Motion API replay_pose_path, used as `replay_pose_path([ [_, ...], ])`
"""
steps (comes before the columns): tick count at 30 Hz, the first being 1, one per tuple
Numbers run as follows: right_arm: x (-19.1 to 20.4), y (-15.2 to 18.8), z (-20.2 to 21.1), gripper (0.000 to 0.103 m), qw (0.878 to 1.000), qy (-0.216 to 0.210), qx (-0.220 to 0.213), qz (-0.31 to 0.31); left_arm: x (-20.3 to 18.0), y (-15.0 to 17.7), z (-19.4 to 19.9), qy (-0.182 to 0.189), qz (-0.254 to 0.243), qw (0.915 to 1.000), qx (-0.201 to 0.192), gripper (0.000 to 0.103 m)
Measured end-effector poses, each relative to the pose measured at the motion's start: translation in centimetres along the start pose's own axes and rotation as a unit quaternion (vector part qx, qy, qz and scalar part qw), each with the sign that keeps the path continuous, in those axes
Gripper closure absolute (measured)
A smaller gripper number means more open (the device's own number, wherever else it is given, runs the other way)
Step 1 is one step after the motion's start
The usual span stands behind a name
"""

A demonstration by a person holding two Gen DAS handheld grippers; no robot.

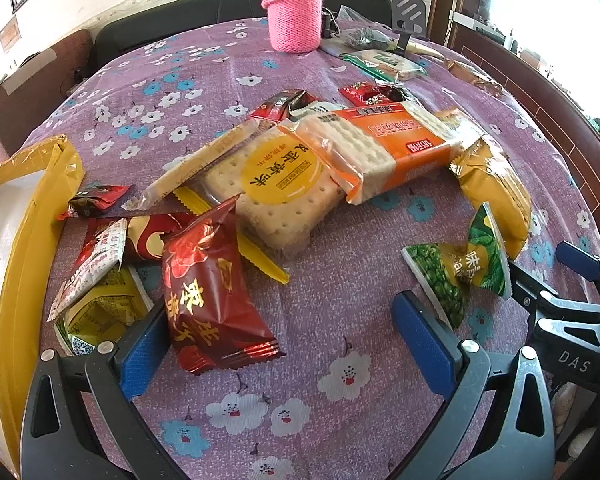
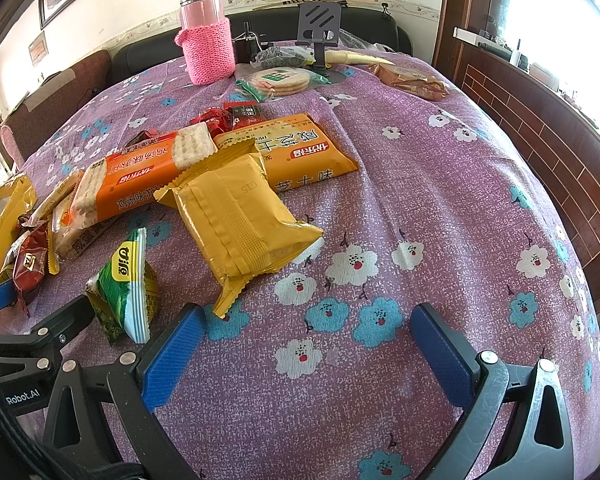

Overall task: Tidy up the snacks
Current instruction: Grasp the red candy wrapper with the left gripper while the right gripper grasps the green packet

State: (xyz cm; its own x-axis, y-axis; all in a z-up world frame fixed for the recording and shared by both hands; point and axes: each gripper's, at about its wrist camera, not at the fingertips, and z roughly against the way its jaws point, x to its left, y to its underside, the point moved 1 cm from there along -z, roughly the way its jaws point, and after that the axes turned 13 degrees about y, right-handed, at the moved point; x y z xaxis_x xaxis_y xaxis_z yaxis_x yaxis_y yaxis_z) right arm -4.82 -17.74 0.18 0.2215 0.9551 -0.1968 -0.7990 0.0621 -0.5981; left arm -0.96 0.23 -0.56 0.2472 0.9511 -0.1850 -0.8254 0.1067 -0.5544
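Note:
Snack packs lie scattered on the purple flowered cloth. In the left wrist view my left gripper [image 1: 288, 340] is open, low over the cloth; a dark red pack [image 1: 212, 288] lies against its left finger, and a green pea pack [image 1: 460, 268] sits just beyond its right finger. A cracker pack with a yellow round label [image 1: 276, 192] and an orange cracker pack [image 1: 384, 148] lie further off. In the right wrist view my right gripper [image 2: 304, 352] is open and empty, with a yellow pack [image 2: 240, 224] just ahead of its left finger and the green pea pack [image 2: 128, 284] to the left.
A white box with a yellow rim [image 1: 24, 240] stands at the left edge. A pink knit-sleeved flask [image 2: 208, 40], a phone stand [image 2: 320, 28], a round rice-cracker pack [image 2: 280, 78] and a brown pack [image 2: 412, 80] sit at the far side. Dark sofa behind.

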Motion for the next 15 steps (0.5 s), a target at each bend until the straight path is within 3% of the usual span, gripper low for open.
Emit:
replay_pose_path([
  [6, -0.1, -0.4, -0.1, 0.000, 1.000, -0.009, 0.017, -0.001, -0.1, 0.0, 0.1, -0.003, 0.002, 0.9999, 0.016, 0.000],
  [9, 0.2, -0.8, -0.3, 0.000, 1.000, -0.001, 0.024, 0.008, -0.5, 1.0, 1.5, -0.005, -0.003, 0.9999, 0.010, 0.016],
  [11, 0.2, -0.8, -0.5, 0.000, 1.000, -0.002, 0.023, 0.011, -0.8, 1.4, 3.7, 0.010, -0.011, 0.9998, -0.012, 0.019],
  [15, 0.2, -0.4, -0.4, 0.000, 1.000, -0.004, 0.021, 0.014, -1.3, 1.8, 12.0, 0.037, -0.038, 0.9913, -0.121, 0.019],
])
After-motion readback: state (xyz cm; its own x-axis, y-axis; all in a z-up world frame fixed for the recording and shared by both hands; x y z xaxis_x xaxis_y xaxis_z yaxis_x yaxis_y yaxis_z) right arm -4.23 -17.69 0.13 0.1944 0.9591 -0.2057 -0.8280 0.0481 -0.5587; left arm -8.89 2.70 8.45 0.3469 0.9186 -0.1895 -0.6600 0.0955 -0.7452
